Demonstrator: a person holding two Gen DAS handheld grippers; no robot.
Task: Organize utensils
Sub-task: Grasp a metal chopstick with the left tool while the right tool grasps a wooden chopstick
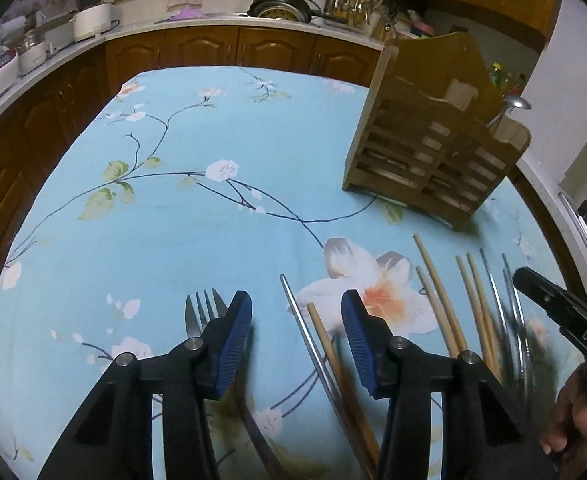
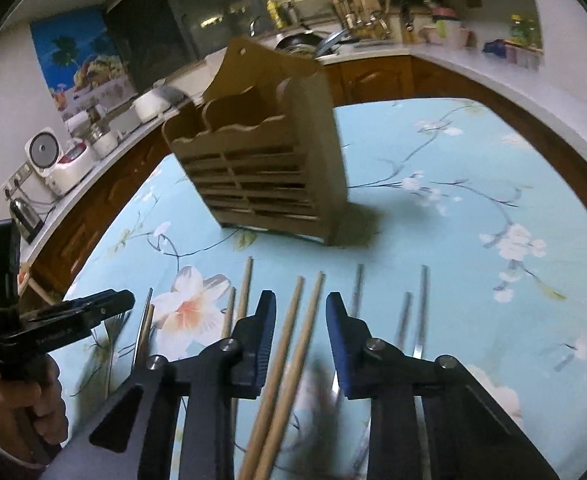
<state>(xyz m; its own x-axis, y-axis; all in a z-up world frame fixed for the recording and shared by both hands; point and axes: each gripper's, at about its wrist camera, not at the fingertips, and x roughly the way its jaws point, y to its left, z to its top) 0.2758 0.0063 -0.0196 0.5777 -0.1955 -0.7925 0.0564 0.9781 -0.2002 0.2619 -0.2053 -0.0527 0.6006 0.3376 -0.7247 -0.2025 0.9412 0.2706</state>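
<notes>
My left gripper (image 1: 295, 304) is open and empty, low over the blue floral tablecloth (image 1: 197, 232). A metal fork (image 1: 205, 312) lies just left of its left finger; a metal chopstick (image 1: 301, 328) and a wooden chopstick (image 1: 325, 340) lie between its fingers. More wooden chopsticks (image 1: 437, 292) and metal ones (image 1: 505, 300) lie to the right. My right gripper (image 2: 300, 306) is open, with a pair of wooden chopsticks (image 2: 297, 332) lying between its fingers, not gripped. The wooden utensil holder (image 2: 261, 168) stands behind; in the left wrist view it (image 1: 433, 148) holds a spoon (image 1: 513, 106).
Metal chopsticks (image 2: 423, 304) lie right of the right gripper. The other gripper and hand show at the left edge (image 2: 73, 316) and right edge (image 1: 561, 312). Kitchen counters with appliances (image 2: 65, 164), a pan (image 1: 281, 6) and cabinets (image 1: 237, 54) surround the table.
</notes>
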